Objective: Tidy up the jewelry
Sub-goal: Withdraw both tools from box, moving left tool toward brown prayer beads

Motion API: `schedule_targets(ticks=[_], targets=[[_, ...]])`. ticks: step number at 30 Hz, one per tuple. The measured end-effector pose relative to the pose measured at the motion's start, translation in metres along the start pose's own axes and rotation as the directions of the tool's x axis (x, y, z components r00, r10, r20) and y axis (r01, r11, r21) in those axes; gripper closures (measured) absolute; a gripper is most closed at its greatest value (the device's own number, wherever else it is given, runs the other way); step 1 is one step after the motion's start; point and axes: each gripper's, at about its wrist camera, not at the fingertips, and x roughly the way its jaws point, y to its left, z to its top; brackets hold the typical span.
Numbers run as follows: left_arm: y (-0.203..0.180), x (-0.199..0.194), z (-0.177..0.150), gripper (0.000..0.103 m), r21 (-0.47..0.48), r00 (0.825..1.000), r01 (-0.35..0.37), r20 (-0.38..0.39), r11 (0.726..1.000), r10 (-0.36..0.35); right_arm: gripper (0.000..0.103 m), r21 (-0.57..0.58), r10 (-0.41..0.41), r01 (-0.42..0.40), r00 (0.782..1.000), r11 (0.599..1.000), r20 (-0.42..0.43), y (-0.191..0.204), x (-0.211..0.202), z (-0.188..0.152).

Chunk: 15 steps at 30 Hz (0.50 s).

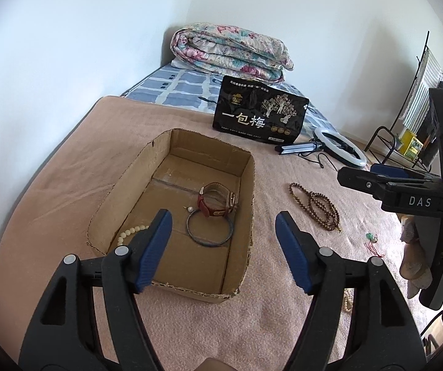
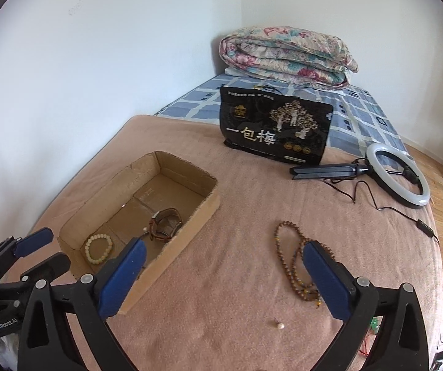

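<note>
Lying outside the cardboard box [image 2: 172,256], the brown bead necklace [image 2: 295,256] looks light, limp, slippery; pinch a bunched loop. Right tool [image 2: 224,273] and left tool [image 1: 223,241] both spread, empty.

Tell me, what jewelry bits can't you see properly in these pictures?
- Left wrist view: cream bead bracelet in the cardboard box, partly hidden by a finger of the left gripper.
- Right wrist view: brown bead necklace, partly covered by a finger of the right gripper.
- Right wrist view: green charm, too small and mostly hidden by that gripper.
</note>
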Motion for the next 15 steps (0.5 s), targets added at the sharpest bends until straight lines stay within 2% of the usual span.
schedule_targets(ticks=[15], targets=[[-0.061, 0.017, -0.007, 0.031, 0.088, 0.996, 0.064, -0.059, 0.994, -0.059, 0.0, 0.134, -0.135, 0.136, 0.991, 0.982, -0.015, -0.119, -0.047, -0.053]])
